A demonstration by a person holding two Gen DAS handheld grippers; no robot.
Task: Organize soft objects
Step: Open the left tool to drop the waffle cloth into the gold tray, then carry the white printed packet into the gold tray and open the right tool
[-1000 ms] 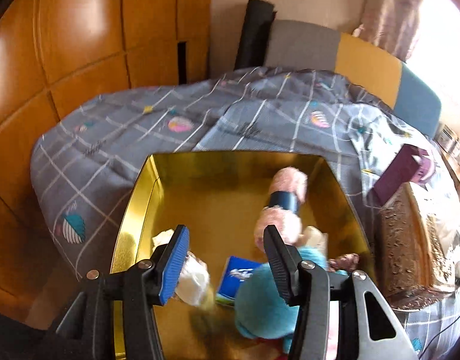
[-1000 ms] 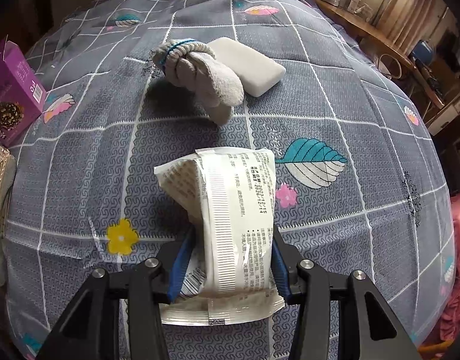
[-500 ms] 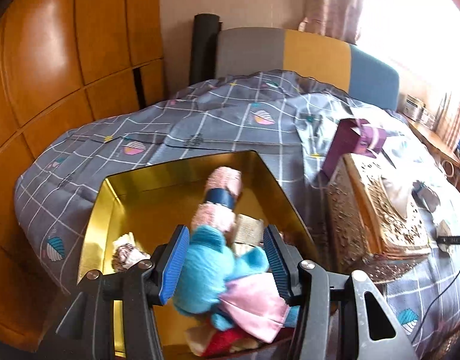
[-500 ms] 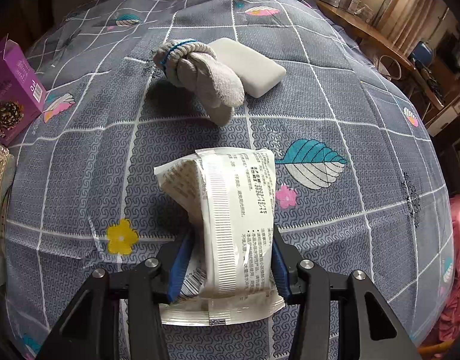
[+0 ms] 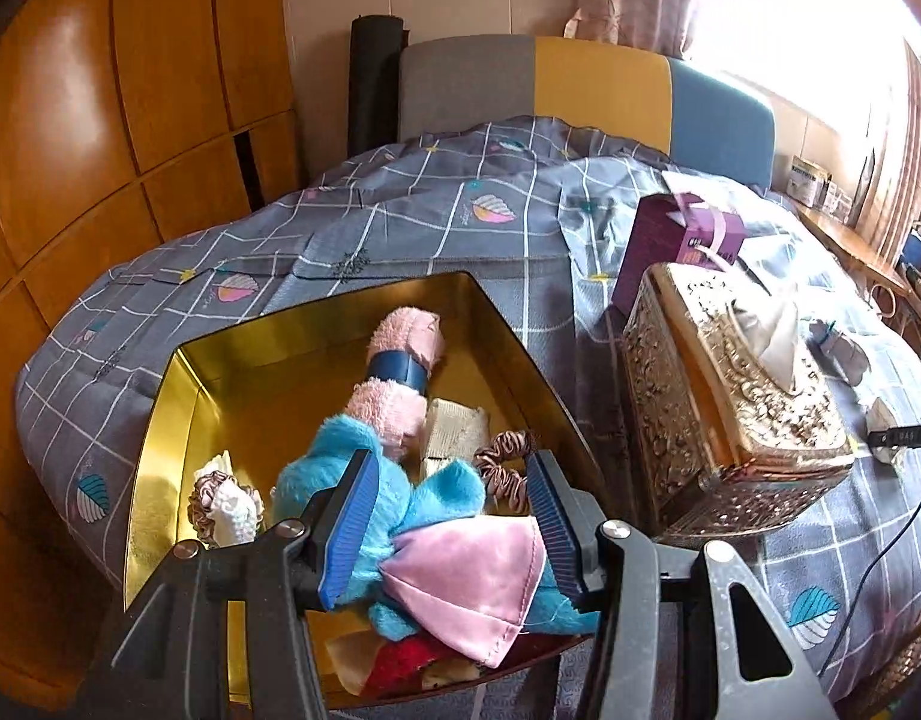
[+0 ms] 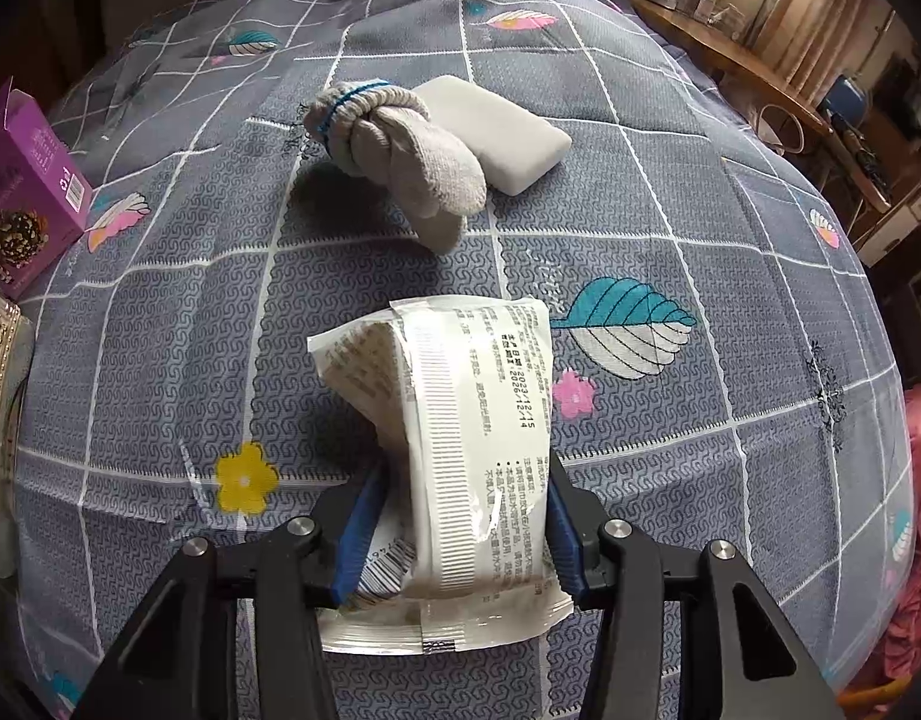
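In the left wrist view my left gripper (image 5: pixel 449 462) hangs open over the near end of a gold box (image 5: pixel 160 408) on the bed. The box holds a blue plush toy (image 5: pixel 328 462) with a pink satin piece (image 5: pixel 472 570), a pink towel roll (image 5: pixel 406 336) with a blue band, scrunchies (image 5: pixel 508 450) and other small soft items. The plush lies below the fingers, not gripped. In the right wrist view my right gripper (image 6: pixel 465 468) points down at a white sealed pack (image 6: pixel 478 420) on the quilt. Its jaws are opening, with the pack still between them. Beyond lie a grey sock bundle (image 6: pixel 400 150) and a white pad (image 6: pixel 502 132).
An ornate gold tissue box (image 5: pixel 730 372) stands right of the gold box, with a purple carton (image 5: pixel 670 240) behind it. A wooden wardrobe (image 5: pixel 130 120) runs along the left, and the headboard (image 5: pixel 580 84) is at the back. A black cable (image 5: pixel 868 588) trails over the quilt at the right.
The left gripper swung along the gold box, so the plush now shows between its fingers and the tissue box is in view. The right gripper stayed put and its fingers eased off the pack slightly.
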